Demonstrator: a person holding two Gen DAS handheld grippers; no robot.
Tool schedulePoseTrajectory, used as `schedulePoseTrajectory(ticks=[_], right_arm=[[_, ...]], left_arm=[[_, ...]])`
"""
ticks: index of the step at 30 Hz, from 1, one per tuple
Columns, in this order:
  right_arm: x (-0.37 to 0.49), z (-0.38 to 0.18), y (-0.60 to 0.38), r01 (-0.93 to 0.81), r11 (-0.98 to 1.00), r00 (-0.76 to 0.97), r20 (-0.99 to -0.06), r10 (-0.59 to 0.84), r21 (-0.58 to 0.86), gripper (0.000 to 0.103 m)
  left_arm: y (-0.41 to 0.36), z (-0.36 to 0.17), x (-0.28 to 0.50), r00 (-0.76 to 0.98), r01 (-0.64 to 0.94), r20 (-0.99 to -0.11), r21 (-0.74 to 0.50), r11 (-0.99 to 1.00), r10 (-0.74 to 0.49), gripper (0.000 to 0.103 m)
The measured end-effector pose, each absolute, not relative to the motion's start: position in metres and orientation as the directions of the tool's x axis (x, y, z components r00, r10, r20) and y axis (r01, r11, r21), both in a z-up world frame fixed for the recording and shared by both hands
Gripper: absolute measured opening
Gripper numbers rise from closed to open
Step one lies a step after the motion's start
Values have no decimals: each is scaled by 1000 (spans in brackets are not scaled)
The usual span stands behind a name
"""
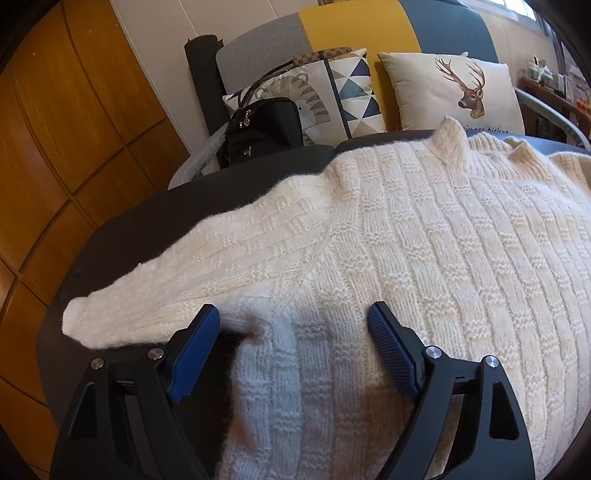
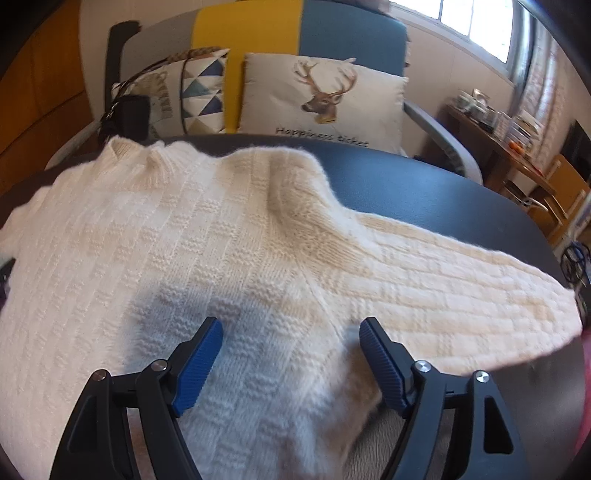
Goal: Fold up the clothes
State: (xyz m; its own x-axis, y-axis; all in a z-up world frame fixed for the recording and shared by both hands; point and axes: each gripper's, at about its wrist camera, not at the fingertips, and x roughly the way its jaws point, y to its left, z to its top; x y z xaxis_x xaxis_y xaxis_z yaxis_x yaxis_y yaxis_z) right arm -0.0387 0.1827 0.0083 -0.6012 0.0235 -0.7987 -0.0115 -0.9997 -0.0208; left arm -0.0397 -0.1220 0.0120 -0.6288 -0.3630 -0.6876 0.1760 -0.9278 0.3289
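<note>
A cream knitted sweater (image 1: 424, 251) lies spread flat on a dark round table (image 1: 140, 229), collar toward the far edge. In the left wrist view its left sleeve (image 1: 155, 295) stretches out to the left, cuff near the table rim. My left gripper (image 1: 294, 310) hovers open over the armpit where that sleeve meets the body, blue pads (image 1: 192, 354) wide apart and not pressing the knit. In the right wrist view the same sweater (image 2: 166, 240) shows its right sleeve (image 2: 461, 295) reaching right. My right gripper (image 2: 291, 323) stands open above that armpit, nothing pinched.
Behind the table is a grey, yellow and blue sofa (image 1: 354, 33) with a deer cushion (image 1: 454, 92), a patterned cushion (image 1: 343, 92) and a black handbag (image 1: 266, 129). Wooden cabinet doors (image 1: 55, 147) fill the left. A cluttered side table (image 2: 498, 125) stands at right.
</note>
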Motion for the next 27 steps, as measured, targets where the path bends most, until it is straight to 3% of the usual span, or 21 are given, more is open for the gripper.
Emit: schedulePoseTrajectory(ticks=[3,8,20,24,27], right_arm=[[-28,14,169,28,-998,-601,-797,-64,59,78],[-28,-3,129,147,-987,-578,-816,-35,-62,78],[8,-6,155,142,-990,-583,-809,-76,-9,80],[11,11,167,198,-977,-584,-791,-184,81,77],[6,34,206,110,-985,-662,-730,-170,130,77]], left_arm=[[-120,11,-41,-630,175,-680,347,-922,-376,85],[-121,11,-41,-630,174,-677,355,-919,-381,85],[-97,8,-3,-639,161,-604,501,-851,-476,85],[-103,22,-9,-640,144,-656,410,-901,-401,85],[-107,33,-25,-662,165,-656,344,-924,-362,85]])
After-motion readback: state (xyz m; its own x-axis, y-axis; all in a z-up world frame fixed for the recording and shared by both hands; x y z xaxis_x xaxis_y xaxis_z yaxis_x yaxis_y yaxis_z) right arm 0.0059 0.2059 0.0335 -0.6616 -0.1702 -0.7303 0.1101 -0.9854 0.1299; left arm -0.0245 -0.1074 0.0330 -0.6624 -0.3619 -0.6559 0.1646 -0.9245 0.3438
